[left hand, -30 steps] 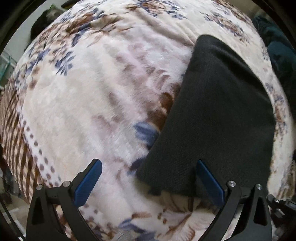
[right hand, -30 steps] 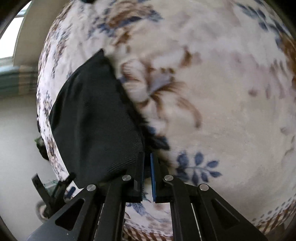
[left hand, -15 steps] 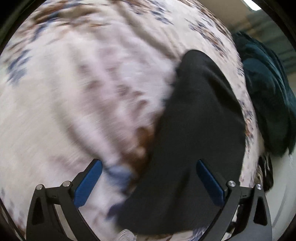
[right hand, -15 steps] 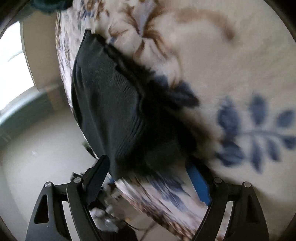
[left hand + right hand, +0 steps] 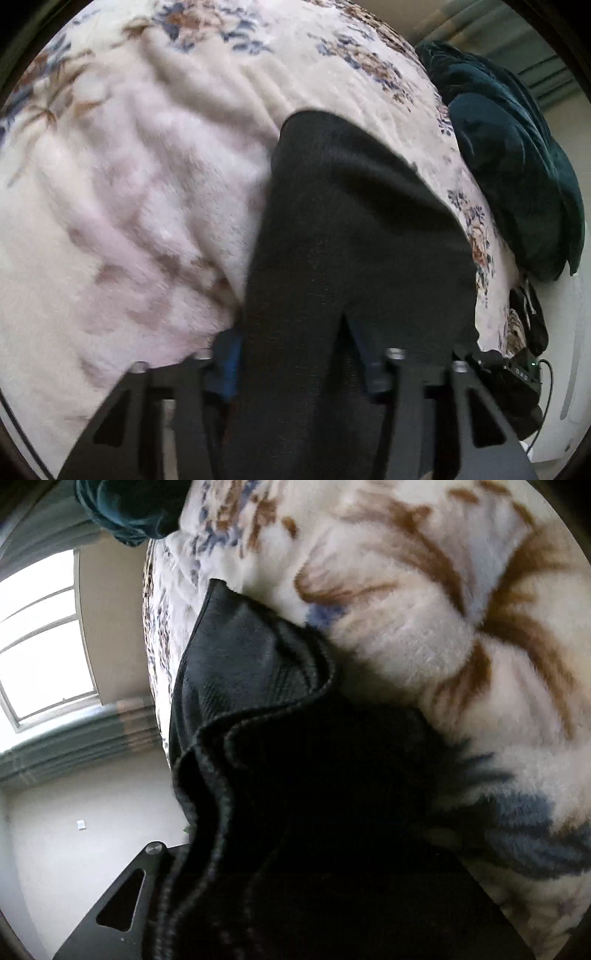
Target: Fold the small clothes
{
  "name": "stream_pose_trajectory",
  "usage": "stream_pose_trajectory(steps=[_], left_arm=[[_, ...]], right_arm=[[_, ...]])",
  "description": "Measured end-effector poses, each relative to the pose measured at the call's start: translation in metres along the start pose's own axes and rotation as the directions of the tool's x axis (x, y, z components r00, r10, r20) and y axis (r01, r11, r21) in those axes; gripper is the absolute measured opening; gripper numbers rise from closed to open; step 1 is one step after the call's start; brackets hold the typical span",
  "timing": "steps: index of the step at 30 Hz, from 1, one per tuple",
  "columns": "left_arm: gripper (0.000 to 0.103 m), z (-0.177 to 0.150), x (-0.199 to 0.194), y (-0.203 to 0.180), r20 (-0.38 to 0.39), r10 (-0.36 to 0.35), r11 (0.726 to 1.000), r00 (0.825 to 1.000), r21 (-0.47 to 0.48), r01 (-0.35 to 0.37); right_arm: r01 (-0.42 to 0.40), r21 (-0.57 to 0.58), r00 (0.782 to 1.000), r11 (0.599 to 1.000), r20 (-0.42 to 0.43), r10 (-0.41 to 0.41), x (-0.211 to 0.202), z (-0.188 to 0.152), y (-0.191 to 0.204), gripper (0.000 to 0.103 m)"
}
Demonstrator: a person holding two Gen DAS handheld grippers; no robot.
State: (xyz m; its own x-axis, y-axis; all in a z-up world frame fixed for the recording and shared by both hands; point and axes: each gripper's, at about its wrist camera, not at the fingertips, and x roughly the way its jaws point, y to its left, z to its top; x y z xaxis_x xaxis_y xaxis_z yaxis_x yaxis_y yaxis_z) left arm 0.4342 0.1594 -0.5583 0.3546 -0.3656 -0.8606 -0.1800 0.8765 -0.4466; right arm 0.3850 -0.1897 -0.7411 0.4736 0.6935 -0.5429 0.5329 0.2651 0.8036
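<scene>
At the bottom of the left wrist view, my left gripper (image 5: 291, 365) has just been closing, and the near edge of the black knit garment (image 5: 351, 236) now sits between its blue pads; I judge that it grasps this edge. In the right wrist view my right gripper (image 5: 295, 893) is almost covered by the same garment (image 5: 243, 672). Its jaws have also just been closing with the cloth between them, but the fingertips are hidden, so I cannot tell if the pads really press on it.

The garment lies in the lower centre of the left view and runs up toward the middle of the frame. In the right view its hemmed edge is wavy and bunched, with two layers showing. I judge that the folding is only at its start: both near corners are taken, and the fold itself and the smoothing are still to do.

The surface under it is a soft fleece blanket (image 5: 140, 192), cream with brown and blue flowers. Farther, at the upper right of the left view, a dark teal cloth (image 5: 517, 177) is heaped. At the left of the right view there is a bright window (image 5: 40, 635) and a plain wall (image 5: 92, 805).
</scene>
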Motion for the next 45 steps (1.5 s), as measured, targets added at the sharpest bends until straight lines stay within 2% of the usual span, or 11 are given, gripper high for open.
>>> stream_pose_trajectory(steps=[4,10,20,25,30,34,38,40,42,44,45], left_arm=[[0.018,0.003,-0.022,0.003,0.011,-0.038,0.998,0.999,-0.044,0.038],[0.013,0.029,-0.057,-0.025,0.052,-0.075,0.997,0.996,0.012,0.075],[0.013,0.145,-0.088,-0.075,0.176,-0.162,0.984,0.971,0.105,0.145],[0.013,0.227,-0.056,-0.094,0.198,-0.143,0.982,0.970,0.149,0.114],[0.014,0.291,0.030,-0.087,0.120,-0.051,0.983,0.991,0.179,0.029],[0.020,0.292,0.101,-0.062,0.014,0.085,0.978,0.996,0.191,-0.086],[0.031,0.275,0.096,-0.054,0.037,0.079,0.976,0.996,0.201,-0.085],[0.046,0.269,0.090,-0.050,0.014,0.089,0.981,0.996,0.174,-0.090],[0.059,0.260,0.083,-0.048,0.012,0.118,0.980,0.993,0.162,-0.118],[0.061,0.245,0.075,-0.049,0.026,0.139,0.975,0.990,0.171,-0.141],[0.072,0.241,0.073,-0.050,0.026,0.156,0.972,0.987,0.175,-0.158]], right_arm=[[0.024,-0.046,1.000,0.999,-0.001,-0.024,-0.013,-0.006,0.018,0.020],[0.021,-0.158,1.000,0.987,-0.016,-0.024,-0.033,-0.019,0.080,0.019],[-0.079,-0.281,0.996,0.956,0.020,0.088,-0.053,0.017,0.205,0.019],[-0.114,-0.353,0.986,0.929,0.072,0.149,-0.021,0.066,0.265,0.019],[-0.103,-0.384,0.981,0.918,0.110,0.157,0.048,0.131,0.288,0.019],[-0.011,-0.346,0.993,0.938,0.110,0.052,0.108,0.181,0.266,0.019],[0.145,-0.304,0.989,0.942,0.066,-0.131,0.127,0.196,0.232,0.030],[0.237,-0.335,0.972,0.912,0.081,-0.223,0.115,0.188,0.225,0.050],[0.311,-0.367,0.950,0.877,0.099,-0.295,0.102,0.182,0.218,0.052],[0.370,-0.392,0.928,0.842,0.122,-0.351,0.092,0.175,0.213,0.053],[0.417,-0.408,0.908,0.812,0.149,-0.391,0.086,0.169,0.213,0.053]])
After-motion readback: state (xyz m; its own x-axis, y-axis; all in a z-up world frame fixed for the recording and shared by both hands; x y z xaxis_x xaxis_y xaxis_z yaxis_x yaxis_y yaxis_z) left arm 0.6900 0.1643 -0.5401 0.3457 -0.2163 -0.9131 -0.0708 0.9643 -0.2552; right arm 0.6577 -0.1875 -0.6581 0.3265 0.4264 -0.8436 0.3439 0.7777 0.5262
